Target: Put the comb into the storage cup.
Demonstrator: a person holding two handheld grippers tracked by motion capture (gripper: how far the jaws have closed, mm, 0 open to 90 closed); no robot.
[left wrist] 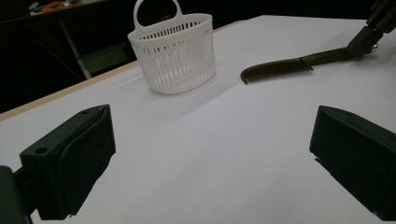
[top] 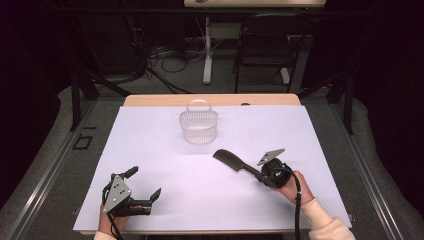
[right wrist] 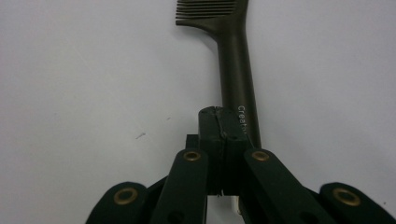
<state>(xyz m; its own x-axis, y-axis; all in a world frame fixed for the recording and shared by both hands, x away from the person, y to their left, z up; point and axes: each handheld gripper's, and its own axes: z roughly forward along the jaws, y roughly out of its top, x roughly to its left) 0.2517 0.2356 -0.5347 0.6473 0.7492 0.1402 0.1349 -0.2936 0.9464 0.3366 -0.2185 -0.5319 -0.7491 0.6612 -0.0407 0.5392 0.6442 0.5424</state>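
Right claw [top: 259, 173] clamped tight on comb [top: 231, 161] handle; comb juts ahead of it, teeth-end toward basket [top: 199, 127]. I judge carry step underway. Next: lift, swing over basket rim, release. Left claw [top: 146, 184] wide open, empty, idle.

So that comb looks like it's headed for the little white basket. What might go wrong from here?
The right tongs are shut on the very end of the comb's handle, so the long toothed end sticks far out and might swing or slip on the way. The basket is small, light-looking and stands free on the table, while the open left tongs are far from it; a nudge from the comb could tip or push it. The comb looks longer than the basket is deep, so it may lean out.
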